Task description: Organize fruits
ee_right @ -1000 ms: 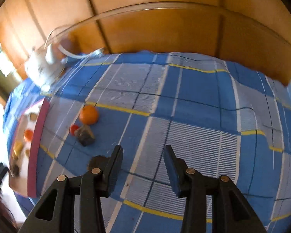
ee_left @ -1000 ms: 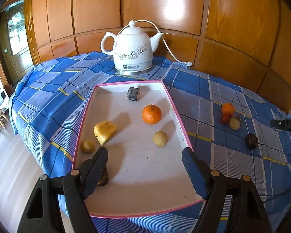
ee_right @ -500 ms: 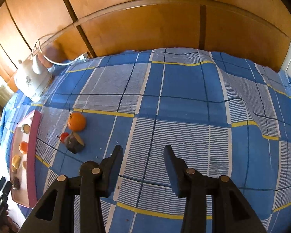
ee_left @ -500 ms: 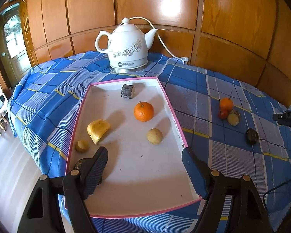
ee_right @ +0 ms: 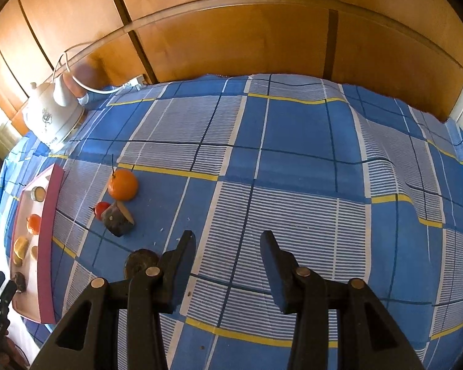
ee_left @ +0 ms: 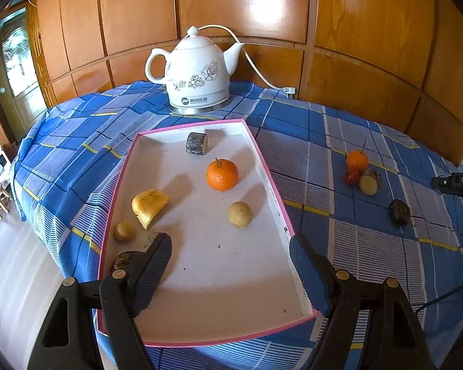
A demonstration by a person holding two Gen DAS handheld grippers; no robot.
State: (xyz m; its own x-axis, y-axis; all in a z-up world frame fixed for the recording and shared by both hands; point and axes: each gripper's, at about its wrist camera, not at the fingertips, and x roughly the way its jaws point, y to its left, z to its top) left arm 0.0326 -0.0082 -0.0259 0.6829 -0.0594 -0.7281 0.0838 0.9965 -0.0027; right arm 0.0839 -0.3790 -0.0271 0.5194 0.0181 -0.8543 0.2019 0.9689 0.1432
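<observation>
Both tools empty over the bench

My left tool (ee_left: pixel 230 269) gapes above the pink tray (ee_left: pixel 270 175), orange (ee_left: pixel 222 174) at twelve o'clock; my right tool (ee_right: pixel 227 265) hangs released, dark fruit (ee_right: pixel 137 260) at nine o'clock.

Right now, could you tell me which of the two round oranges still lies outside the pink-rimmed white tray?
The stemmed orange on the blue checked cloth, touching a small red fruit. The other orange sits inside the tray.
</observation>
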